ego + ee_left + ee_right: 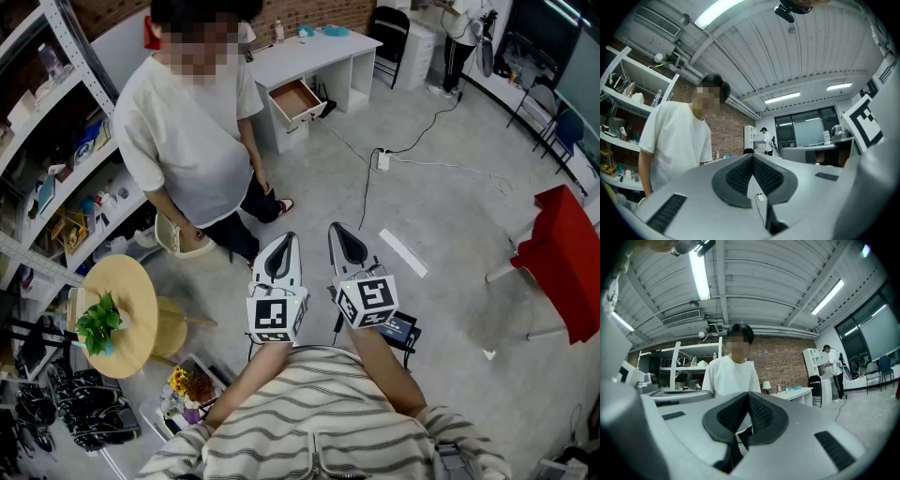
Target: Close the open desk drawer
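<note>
A white desk stands far across the room against the brick wall, and its wooden drawer is pulled out at the front left. The desk also shows small in the right gripper view. Both grippers are held level close to my chest, well short of the desk. My left gripper is shut with nothing between its ribbed pads. Beside it my right gripper is also shut and empty. A person in a white T-shirt stands between me and the desk, to the left.
Metal shelving lines the left side. A round wooden table with a plant is at my near left. A power strip with cables and a white strip lie on the floor. Red furniture stands at right. Another person stands at the back.
</note>
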Action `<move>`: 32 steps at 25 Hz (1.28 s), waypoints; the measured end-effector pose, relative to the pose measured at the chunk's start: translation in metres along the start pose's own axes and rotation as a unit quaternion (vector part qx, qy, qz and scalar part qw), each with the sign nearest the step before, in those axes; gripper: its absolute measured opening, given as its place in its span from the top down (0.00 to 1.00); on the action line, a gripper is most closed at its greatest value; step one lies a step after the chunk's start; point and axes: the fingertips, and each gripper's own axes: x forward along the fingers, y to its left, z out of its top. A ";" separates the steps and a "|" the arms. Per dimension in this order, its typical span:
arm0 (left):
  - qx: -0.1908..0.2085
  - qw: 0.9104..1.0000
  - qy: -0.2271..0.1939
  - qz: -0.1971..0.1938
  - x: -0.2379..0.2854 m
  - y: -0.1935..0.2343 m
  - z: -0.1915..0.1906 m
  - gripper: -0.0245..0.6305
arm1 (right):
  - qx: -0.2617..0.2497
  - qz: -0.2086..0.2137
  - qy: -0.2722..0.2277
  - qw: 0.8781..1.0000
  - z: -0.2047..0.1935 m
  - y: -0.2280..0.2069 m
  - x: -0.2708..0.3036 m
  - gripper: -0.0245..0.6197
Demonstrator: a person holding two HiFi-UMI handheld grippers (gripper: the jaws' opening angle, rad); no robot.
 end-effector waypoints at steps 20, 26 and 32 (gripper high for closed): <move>0.003 1.000 0.007 0.007 -0.010 -0.042 0.000 0.95 | -0.010 0.015 -0.005 1.000 0.005 -0.014 -0.037 0.95; 0.007 0.999 0.022 0.029 -0.026 -0.063 -0.012 0.95 | 0.000 0.031 -0.005 1.000 -0.001 -0.024 -0.065 0.95; 0.018 0.999 0.017 0.042 -0.023 -0.066 -0.003 0.95 | 0.012 0.029 -0.013 0.999 0.008 -0.043 -0.072 0.95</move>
